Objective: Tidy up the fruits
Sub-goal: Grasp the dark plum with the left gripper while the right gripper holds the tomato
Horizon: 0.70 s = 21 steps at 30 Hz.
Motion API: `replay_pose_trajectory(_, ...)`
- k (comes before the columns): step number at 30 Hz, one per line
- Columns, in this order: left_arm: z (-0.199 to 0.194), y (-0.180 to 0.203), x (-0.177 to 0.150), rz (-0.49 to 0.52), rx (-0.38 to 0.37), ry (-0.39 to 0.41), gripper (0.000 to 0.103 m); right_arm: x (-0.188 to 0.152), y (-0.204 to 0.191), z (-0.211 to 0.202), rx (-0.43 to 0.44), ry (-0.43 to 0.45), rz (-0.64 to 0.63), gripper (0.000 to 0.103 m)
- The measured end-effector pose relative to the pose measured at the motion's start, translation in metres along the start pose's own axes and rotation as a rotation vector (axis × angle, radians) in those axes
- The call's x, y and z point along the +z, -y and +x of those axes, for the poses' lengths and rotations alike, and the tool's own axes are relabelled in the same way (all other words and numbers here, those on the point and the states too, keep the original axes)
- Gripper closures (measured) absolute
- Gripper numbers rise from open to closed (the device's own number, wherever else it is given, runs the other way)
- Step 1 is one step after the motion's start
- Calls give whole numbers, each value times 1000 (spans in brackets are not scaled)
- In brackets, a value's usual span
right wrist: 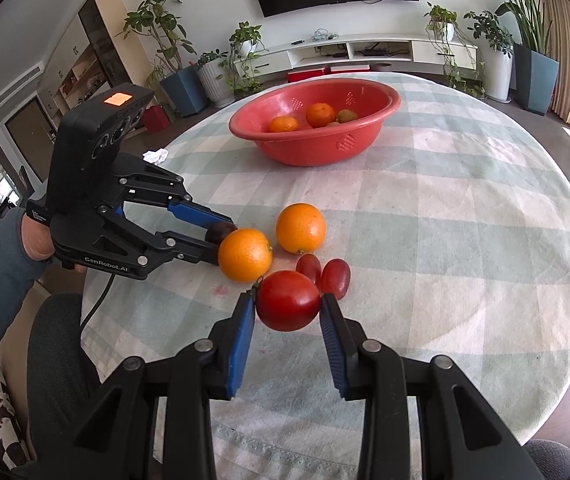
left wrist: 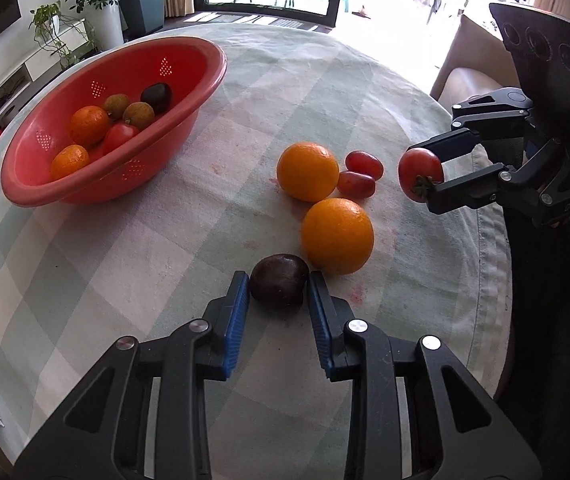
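The right gripper (right wrist: pixel 287 307) is closed around a smooth, soft tomato (right wrist: pixel 288 300) above the table's (right wrist: pixel 465 240) near edge, best held lightly across its middle, while the left gripper (left wrist: pixel 278 286) clasps a dark fruit (left wrist: pixel 280 282) resting on the cloth.

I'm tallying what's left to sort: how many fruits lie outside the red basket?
6: two oranges and two grapes on the tablecloth, a dark fruit between the left gripper's fingers, a tomato in the right gripper.

Both grippers (left wrist: pixel 278 286) (right wrist: pixel 287 306) clamped, right raised
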<state>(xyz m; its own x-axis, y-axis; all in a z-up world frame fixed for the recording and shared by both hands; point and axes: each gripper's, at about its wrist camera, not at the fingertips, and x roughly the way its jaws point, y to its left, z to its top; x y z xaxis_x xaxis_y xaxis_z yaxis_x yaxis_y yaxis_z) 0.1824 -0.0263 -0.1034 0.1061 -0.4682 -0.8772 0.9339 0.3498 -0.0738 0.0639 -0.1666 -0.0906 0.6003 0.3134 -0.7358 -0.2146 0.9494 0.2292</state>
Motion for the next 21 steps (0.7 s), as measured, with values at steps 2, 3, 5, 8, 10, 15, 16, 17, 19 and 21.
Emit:
replay_pose_trajectory(2, 0, 0, 0, -7, 2, 2, 75, 0, 0, 0, -1, 1, 1, 66)
replay_pose_trajectory(3, -1, 0, -1, -14, 4, 6, 75, 0, 0, 0, -1, 2, 2, 66)
replay_pose_trajectory(5, -2, 0, -3, -25, 8, 14, 75, 0, -1, -1, -1, 7, 2, 66)
replay_pose_trajectory(8, -7, 1, -6, -40, 19, 27, 75, 1, -2, -3, -1, 18, -2, 66)
replay_pose_trajectory(10, -12, 1, -8, -56, 23, 43, 75, 2, -3, -4, 0, 24, -6, 66)
replay_pose_trajectory(15, -26, -1, -15, -111, 30, 93, 75, 1, 0, 1, 0, 10, 0, 66)
replay_pose_trajectory(16, -25, -1, -16, -115, 31, 87, 75, 1, 1, 1, -1, 8, 3, 66)
replay_pose_trajectory(17, -22, 0, -16, -110, 33, 77, 75, 1, 2, 1, 0, 8, 8, 66)
replay_pose_trajectory(19, -20, 3, -16, -102, 26, 71, 75, 0, 2, 0, 3, 10, 12, 66)
replay_pose_trajectory(21, -21, 3, -14, -103, 25, 85, 75, 0, 1, 0, 2, 13, 3, 66)
